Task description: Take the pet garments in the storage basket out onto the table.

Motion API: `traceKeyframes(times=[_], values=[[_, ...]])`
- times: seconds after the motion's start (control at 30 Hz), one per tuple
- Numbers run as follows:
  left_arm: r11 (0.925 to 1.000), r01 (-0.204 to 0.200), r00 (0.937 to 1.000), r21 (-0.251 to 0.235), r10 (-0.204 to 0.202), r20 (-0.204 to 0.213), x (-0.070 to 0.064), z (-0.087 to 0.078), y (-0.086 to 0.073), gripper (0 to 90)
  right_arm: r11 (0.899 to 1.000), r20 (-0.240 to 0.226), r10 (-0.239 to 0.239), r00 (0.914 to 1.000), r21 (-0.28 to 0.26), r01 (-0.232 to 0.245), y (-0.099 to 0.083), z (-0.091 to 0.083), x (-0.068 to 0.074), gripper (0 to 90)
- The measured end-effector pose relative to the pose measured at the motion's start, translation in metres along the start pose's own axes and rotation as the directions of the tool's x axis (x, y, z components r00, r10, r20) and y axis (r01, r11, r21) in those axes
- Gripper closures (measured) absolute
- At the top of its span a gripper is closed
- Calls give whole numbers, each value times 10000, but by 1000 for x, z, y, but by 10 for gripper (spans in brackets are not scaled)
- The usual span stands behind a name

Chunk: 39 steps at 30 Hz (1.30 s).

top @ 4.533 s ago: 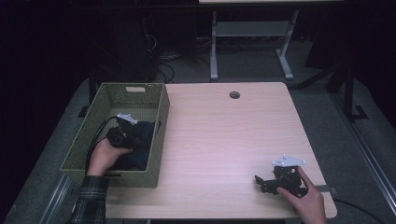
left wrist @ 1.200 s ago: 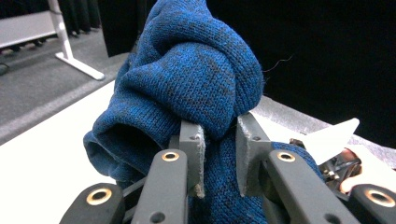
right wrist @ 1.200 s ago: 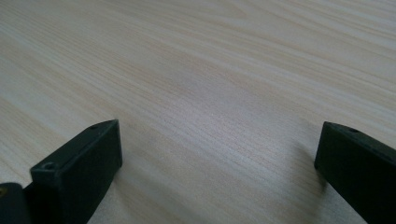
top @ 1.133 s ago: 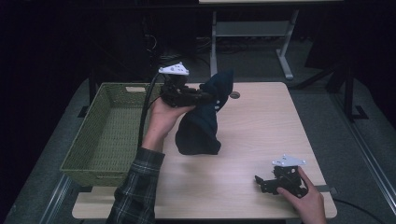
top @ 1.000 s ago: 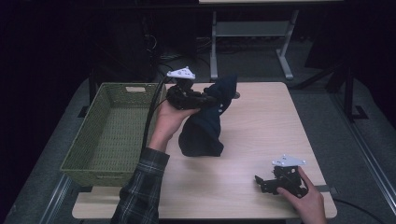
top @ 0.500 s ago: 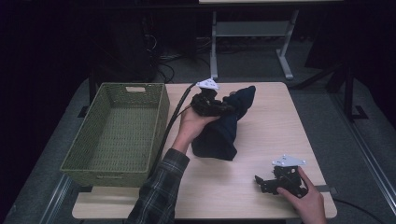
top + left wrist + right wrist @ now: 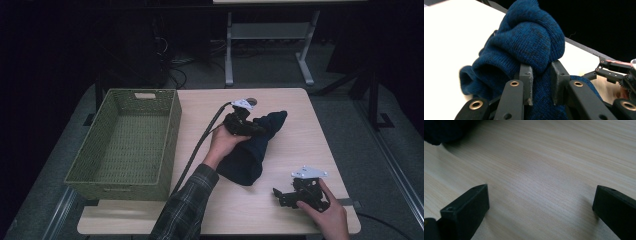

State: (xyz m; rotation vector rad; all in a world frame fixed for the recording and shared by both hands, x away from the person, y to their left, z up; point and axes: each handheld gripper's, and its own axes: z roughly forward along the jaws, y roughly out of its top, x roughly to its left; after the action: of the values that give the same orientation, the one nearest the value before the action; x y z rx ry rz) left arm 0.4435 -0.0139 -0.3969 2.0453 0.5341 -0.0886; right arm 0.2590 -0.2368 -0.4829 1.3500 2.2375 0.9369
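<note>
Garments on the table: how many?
1: a dark blue knit garment mid-table, right of the basket, clamped by the left gripper. More could be hidden within its folds.

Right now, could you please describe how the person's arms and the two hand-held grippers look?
The left hand-held gripper is a black linkage frame with brass-coloured rivets, grey pads, a grey three-cornered plate on top and a thick black cable trailing from it. The left arm wears a dark plaid sleeve. The right hand-held gripper is likewise black, with the same grey plate.
</note>
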Motion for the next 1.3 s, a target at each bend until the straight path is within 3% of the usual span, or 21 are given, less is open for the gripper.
traceKeyframes(times=[0.23, 0.43, 0.53, 0.87, 1.3], values=[[9993, 236, 9997, 300, -240, 110, 2, 15, -9, 684, 10000, 6, -20, 10000, 3, 20, 0, 0, 0, 4], [9994, 285, 9995, 192, -287, 123, -2, 9, -5, 454, 10000, 7, -22, 10000, 6, 22, 0, 0, 0, 4], [9999, 82, 10000, 81, -82, -10, -6, 5, -4, 355, 10000, 10, -22, 10000, 6, 22, 0, 0, 0, 4], [9999, -120, 9988, 82, 124, -482, -13, -18, -7, 186, 10000, -3, 23, 10000, 22, -22, 0, 0, 0, 4], [9996, -177, 9873, 216, 209, -1577, -23, -64, -24, 135, 10000, -1, 1, 10000, 21, -1, 0, 0, 0, 4]])
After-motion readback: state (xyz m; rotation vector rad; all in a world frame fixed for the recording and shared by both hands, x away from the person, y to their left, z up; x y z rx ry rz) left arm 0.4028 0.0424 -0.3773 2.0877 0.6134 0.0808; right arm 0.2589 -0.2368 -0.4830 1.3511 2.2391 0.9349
